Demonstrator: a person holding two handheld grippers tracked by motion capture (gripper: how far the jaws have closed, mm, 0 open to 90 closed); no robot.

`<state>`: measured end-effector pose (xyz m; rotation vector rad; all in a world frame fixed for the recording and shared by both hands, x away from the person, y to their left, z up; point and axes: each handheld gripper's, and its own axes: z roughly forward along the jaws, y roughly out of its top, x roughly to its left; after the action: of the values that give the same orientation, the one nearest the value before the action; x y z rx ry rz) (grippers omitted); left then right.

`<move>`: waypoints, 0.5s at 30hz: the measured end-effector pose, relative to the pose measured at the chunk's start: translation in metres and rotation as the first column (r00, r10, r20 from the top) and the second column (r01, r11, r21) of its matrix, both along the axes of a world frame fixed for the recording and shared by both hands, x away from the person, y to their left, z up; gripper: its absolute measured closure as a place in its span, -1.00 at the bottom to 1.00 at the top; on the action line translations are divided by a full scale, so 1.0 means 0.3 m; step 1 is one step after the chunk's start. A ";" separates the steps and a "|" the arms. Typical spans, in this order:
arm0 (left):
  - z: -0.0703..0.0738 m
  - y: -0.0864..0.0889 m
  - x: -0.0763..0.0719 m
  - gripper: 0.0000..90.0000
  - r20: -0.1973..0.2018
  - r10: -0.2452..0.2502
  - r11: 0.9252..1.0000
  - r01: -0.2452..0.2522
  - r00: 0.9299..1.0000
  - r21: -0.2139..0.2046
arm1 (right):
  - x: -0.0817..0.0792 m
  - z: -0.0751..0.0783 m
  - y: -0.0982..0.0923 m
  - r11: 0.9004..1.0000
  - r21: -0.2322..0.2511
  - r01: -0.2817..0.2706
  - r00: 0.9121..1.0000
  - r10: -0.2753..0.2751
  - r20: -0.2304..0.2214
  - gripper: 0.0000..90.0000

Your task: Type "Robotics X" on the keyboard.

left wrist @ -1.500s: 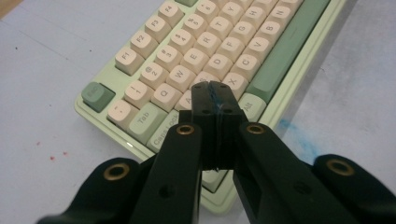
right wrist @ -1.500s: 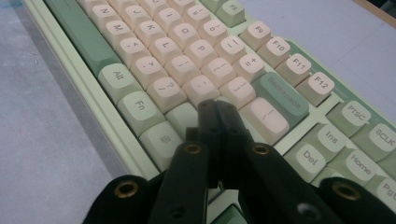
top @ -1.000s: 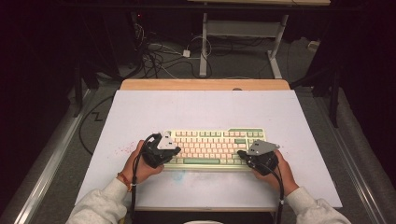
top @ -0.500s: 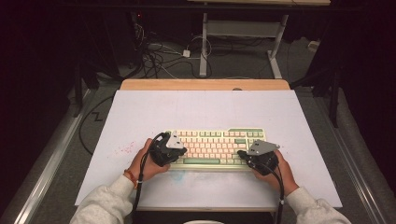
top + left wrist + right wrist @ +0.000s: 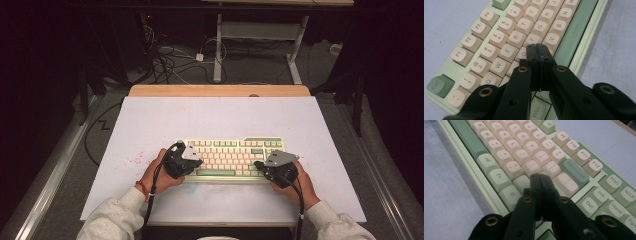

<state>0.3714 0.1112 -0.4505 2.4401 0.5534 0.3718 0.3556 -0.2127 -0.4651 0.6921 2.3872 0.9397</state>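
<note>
Left tool (image 5: 539, 48) pinched over D key (image 5: 524, 53), right tool (image 5: 540, 178) pinched beside Backspace (image 5: 574, 172)

Keyboard (image 5: 232, 157): plastic, pale green case, cream and green keycaps (image 5: 509, 50), matt, smooth, printed legends. Spacebar (image 5: 574, 27) green, faint sheen.
Left gripper (image 5: 539, 48): black matt plastic jaws, brass-coloured metal rivets (image 5: 523, 69), glossy.
Right gripper (image 5: 539, 178): same black matt plastic, brass-coloured rivets.
Grey plate (image 5: 278, 158) on right gripper: dull, metal or plastic, cannot tell.
Table (image 5: 220, 120): white matt sheet, smooth, some reddish specks; bare wood strip (image 5: 220, 90) along the far edge.
Sleeves (image 5: 112, 220): light grey cloth, soft knit look.
</note>
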 end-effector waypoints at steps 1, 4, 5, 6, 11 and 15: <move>0.000 0.000 0.000 0.93 -0.001 0.000 1.000 0.000 1.000 0.000 | 0.000 0.000 0.000 1.000 0.000 0.000 1.000 0.000 0.000 1.00; 0.001 0.002 0.000 0.93 0.004 0.003 1.000 -0.003 1.000 0.001 | 0.000 0.000 0.000 1.000 0.000 0.000 1.000 0.000 0.000 1.00; 0.001 0.002 0.000 0.93 0.004 0.005 1.000 -0.005 1.000 0.000 | 0.000 0.000 0.000 1.000 0.000 -0.001 1.000 0.001 0.000 1.00; 0.001 0.002 0.001 0.93 0.001 0.004 1.000 -0.004 1.000 -0.002 | 0.000 0.000 0.000 1.000 0.000 -0.001 1.000 0.001 0.000 1.00; -0.015 -0.010 0.000 0.95 0.000 -0.002 1.000 0.002 1.000 0.025 | 0.000 0.000 0.000 1.000 -0.001 -0.002 1.000 0.002 0.000 1.00; -0.012 -0.009 -0.002 0.93 0.008 -0.003 1.000 0.003 1.000 0.031 | 0.000 0.000 0.000 1.000 -0.001 -0.002 1.000 0.002 0.000 1.00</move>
<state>0.3708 0.1084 -0.4540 2.4684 0.5441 0.3910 0.3557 -0.2127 -0.4651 0.6896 2.3884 0.9391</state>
